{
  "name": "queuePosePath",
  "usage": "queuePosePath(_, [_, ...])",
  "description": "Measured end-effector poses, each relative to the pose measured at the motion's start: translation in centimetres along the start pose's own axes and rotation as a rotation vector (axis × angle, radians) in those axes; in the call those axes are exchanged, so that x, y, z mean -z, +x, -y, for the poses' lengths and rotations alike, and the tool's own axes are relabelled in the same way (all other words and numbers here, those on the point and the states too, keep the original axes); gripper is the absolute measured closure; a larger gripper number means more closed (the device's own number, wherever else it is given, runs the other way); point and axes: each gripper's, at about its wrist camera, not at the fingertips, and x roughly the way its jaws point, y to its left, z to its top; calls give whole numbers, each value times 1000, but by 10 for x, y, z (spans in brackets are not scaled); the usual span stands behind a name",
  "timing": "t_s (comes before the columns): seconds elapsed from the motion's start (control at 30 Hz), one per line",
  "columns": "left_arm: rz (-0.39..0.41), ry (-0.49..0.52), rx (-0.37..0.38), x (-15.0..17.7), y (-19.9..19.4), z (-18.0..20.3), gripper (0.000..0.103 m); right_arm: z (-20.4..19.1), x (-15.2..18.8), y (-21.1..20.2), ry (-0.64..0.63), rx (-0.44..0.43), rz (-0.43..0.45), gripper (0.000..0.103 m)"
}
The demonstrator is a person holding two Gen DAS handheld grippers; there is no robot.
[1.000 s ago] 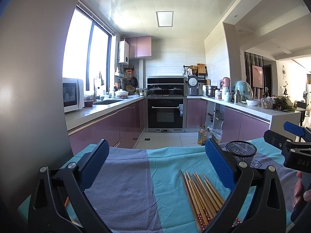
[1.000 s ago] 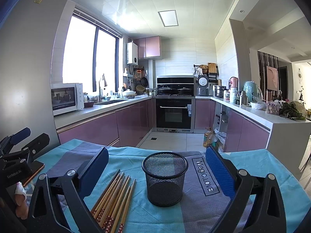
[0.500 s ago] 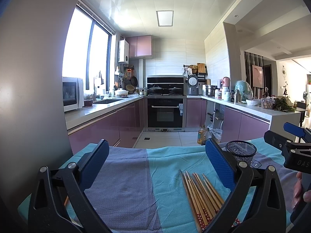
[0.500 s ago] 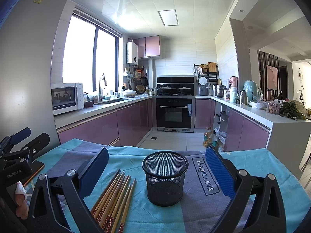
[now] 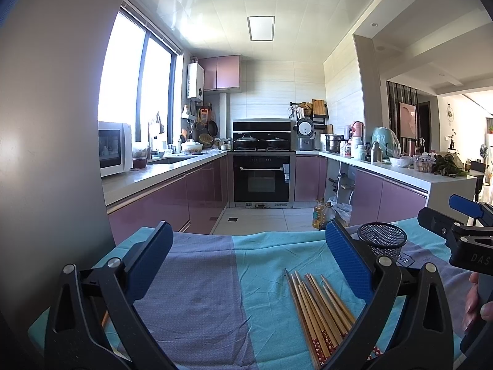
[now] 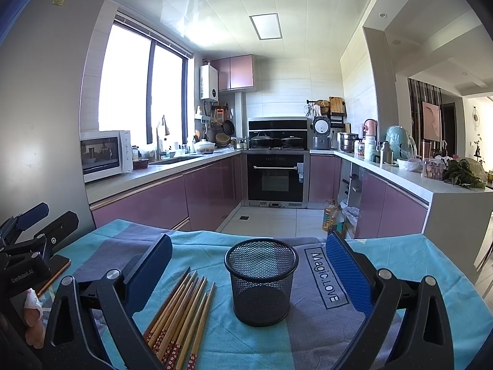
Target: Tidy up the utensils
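Several wooden chopsticks with red patterned ends lie side by side on the teal and grey cloth. A black mesh cup stands upright and empty just right of them. My left gripper hovers open over the cloth, the chopsticks under its right finger. My right gripper is open too, with the mesh cup standing between its fingers a little ahead and the chopsticks by its left finger. Each gripper shows at the edge of the other's view, held by a hand.
The cloth-covered table ends at a far edge with kitchen floor beyond. A phone lies on the table's left side. Purple cabinets, an oven and cluttered counters stand well behind. Oil bottles sit on the floor.
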Motion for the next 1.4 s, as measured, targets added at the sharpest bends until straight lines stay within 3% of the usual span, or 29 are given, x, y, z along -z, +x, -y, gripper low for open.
queuePosePath(0.97, [-29, 0, 9, 2, 6, -2, 5, 4, 3, 1, 11, -17, -21, 6])
queuePosePath(1.27, [-139, 28, 61, 12, 27, -2, 5, -3, 25, 16, -6, -102, -164, 6])
queuePosePath(1.4, [-228, 50, 86, 21, 44, -3, 5, -13, 39, 30, -51, -159, -285, 12])
